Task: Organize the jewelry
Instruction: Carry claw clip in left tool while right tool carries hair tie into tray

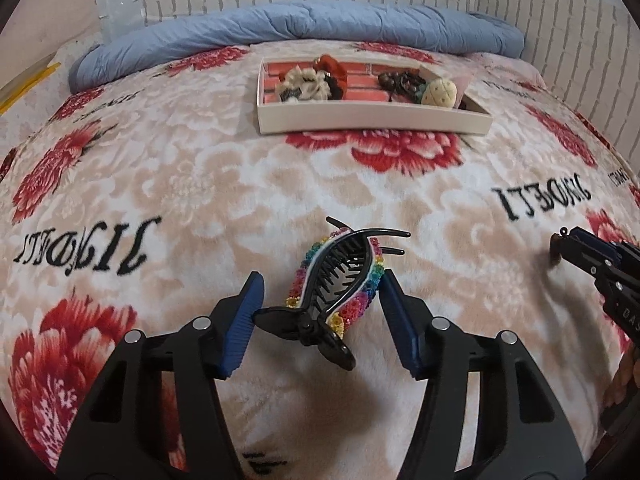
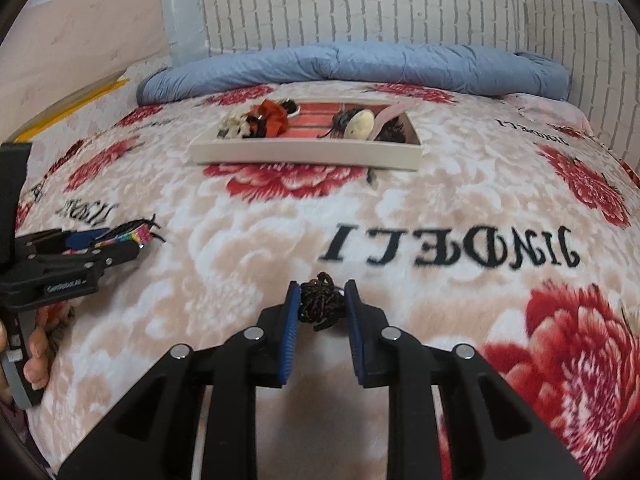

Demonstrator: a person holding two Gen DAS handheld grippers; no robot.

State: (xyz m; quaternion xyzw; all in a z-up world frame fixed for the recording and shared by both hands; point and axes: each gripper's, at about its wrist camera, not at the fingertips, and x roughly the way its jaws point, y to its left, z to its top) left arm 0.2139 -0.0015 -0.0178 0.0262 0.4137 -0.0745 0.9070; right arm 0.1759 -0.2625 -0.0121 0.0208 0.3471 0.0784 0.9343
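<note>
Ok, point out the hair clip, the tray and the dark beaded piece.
hair clip [image 1: 336, 280], left wrist view, black teeth in its middle.
tray [image 1: 372, 122], left wrist view, its near white wall.
beaded piece [image 2: 322, 302], right wrist view, its centre.

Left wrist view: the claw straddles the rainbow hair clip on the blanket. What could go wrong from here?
1. The left claw is open around the rainbow-beaded black hair clip, which lies diagonally; closing may pinch its black lever end and twist it out.
2. The clip's thin black teeth could snag the plush floral blanket on lifting.
3. The right claw pinches a small dark beaded bundle at the tips; it might slip.
</note>
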